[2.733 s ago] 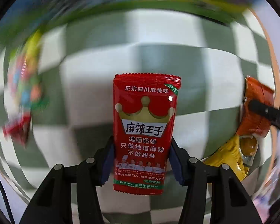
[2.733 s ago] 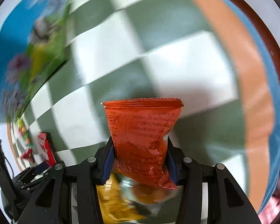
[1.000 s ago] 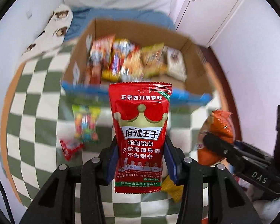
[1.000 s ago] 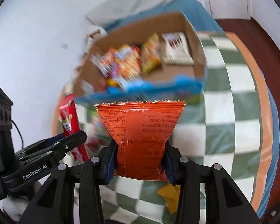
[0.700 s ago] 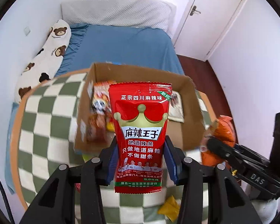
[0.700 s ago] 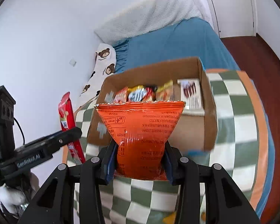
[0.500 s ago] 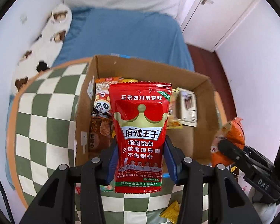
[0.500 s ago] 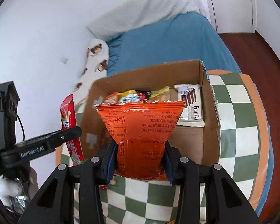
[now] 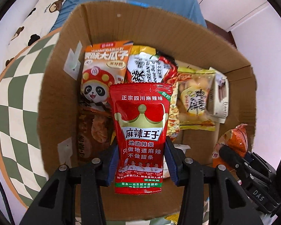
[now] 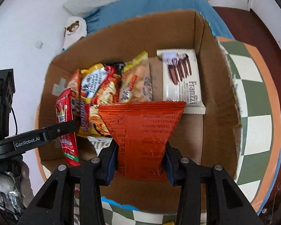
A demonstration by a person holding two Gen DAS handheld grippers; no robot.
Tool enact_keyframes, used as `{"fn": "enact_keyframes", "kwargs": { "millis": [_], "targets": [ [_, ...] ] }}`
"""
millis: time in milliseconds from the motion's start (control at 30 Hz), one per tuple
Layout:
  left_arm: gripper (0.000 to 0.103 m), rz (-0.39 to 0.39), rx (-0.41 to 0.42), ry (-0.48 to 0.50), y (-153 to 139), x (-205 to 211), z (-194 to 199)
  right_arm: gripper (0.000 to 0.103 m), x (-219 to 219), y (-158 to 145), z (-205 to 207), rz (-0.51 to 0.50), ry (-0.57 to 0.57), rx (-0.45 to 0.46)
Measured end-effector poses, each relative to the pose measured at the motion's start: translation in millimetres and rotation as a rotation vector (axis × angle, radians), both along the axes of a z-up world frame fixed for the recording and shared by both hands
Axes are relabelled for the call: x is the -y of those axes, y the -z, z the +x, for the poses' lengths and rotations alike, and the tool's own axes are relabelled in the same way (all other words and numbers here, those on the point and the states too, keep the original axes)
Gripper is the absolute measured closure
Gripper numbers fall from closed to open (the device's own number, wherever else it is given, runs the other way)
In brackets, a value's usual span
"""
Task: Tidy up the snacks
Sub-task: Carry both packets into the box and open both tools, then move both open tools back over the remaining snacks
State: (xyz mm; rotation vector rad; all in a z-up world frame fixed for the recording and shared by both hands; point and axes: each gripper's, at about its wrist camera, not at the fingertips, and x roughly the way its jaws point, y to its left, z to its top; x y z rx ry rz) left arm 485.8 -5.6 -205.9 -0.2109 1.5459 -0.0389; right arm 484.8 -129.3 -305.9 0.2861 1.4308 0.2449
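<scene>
Mostly done: cardboard box (image 9: 239, 86) already holds several snack packs, while left gripper (image 9: 140, 166) clenches a red spicy-strip packet (image 9: 140, 135) and right gripper (image 10: 140, 164) clenches an orange packet (image 10: 142, 131), both above the box, unreleased.

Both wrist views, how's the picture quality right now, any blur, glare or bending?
Left wrist view: the red packet is sharp, with light glare on its foil; the cardboard box rim bows from the fisheye. Right wrist view: the orange packet is sharp, the snacks behind slightly smeared, and the checkered cloth curves at the edge.
</scene>
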Motion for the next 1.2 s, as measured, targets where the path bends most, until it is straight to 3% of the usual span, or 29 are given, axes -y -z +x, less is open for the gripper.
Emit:
{"fn": "enact_keyframes", "kwargs": {
  "millis": [167, 200, 233, 367, 433, 500, 667, 1033, 1200],
  "targets": [
    [0.059, 0.023, -0.037, 0.003, 13.9, 0.8, -0.6, 0.052, -1.4, 20.3, 2.2, -0.033, -0.013, -0.057],
    [0.058, 0.021, -0.048, 0.004, 16.4, 1.1, -1.2, 0.038, -1.6, 23.8, 2.4, -0.048, -0.016, -0.068],
    [0.054, 0.017, -0.058, -0.001, 18.4, 0.7, -1.8, 0.024, -0.9, 27.3, 2.4, -0.067, -0.013, -0.079],
    [0.039, 0.027, -0.044, -0.007, 14.7, 0.6, -3.1, 0.022, -1.2, 27.2, 0.2, -0.071, -0.012, -0.080],
    [0.019, 0.049, -0.026, 0.003, 8.4, 2.1, -3.8, 0.015, -4.5, 25.1, -0.8, -0.080, -0.025, -0.071],
    [0.013, 0.058, -0.012, 0.017, 1.9, 4.0, -4.5, 0.006, -8.5, 21.2, -2.1, -0.122, -0.032, -0.058],
    [0.012, 0.064, 0.037, 0.025, -18.7, 3.7, -14.6, 0.006, -12.5, 4.5, -6.8, -0.157, -0.031, -0.008],
    [0.012, 0.078, 0.241, 0.001, -72.0, 7.5, -64.8, 0.006, -4.1, -55.6, -45.0, -0.217, -0.023, 0.168],
    [0.012, 0.137, 0.346, 0.007, -99.5, 12.7, -92.5, 0.006, -4.8, -84.0, -71.3, -0.231, -0.039, 0.257]
  ]
}}
